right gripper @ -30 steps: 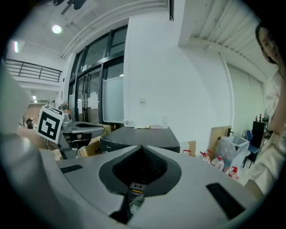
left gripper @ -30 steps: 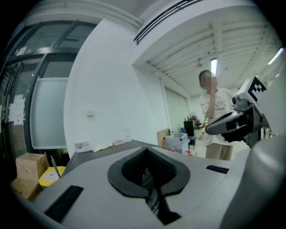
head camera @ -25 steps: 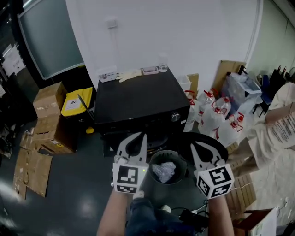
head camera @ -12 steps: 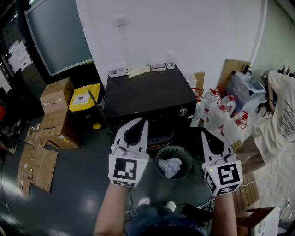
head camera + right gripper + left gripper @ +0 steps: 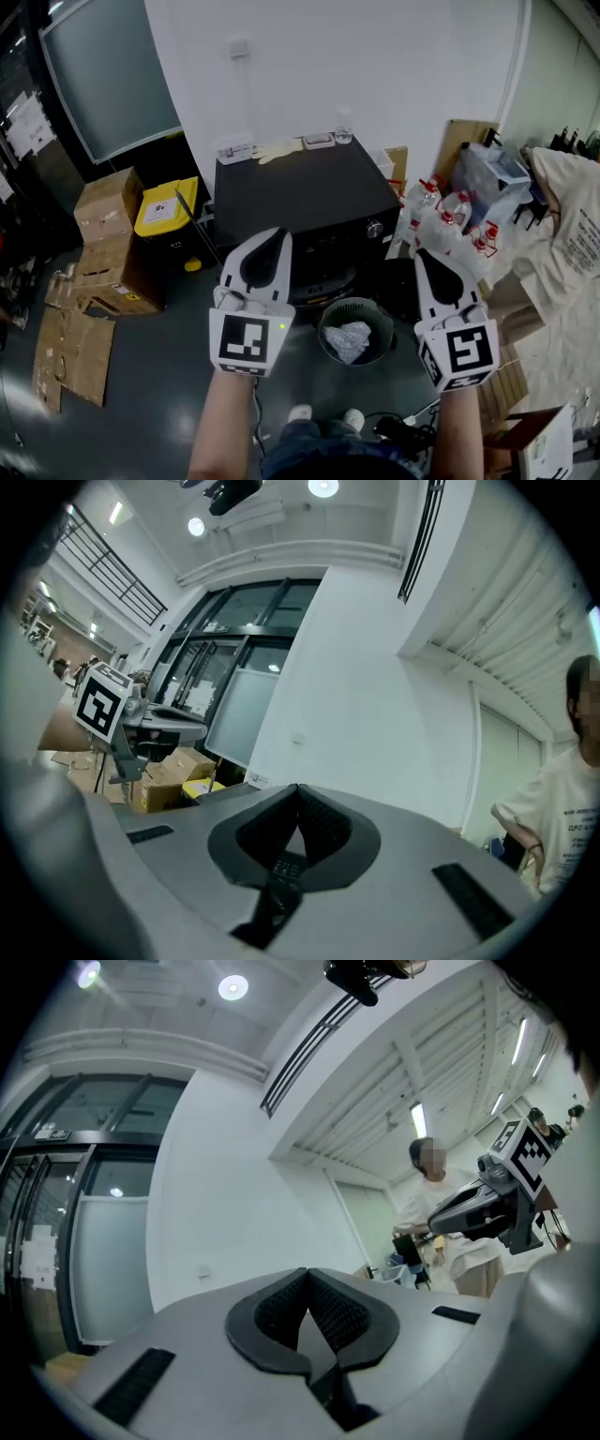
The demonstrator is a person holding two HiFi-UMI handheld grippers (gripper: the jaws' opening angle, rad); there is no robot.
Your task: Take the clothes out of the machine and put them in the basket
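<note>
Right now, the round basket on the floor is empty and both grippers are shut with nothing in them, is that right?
Not quite: the basket is not empty. The head view shows a pale crumpled cloth lying in it. The rest holds: the basket is on the floor, and the left gripper and right gripper are both shut with nothing in them.

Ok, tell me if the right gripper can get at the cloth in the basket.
Probably yes. The basket is open-topped with nothing over the cloth, and the right gripper, shut and empty, is just right of it; it must open and dip down.
</note>
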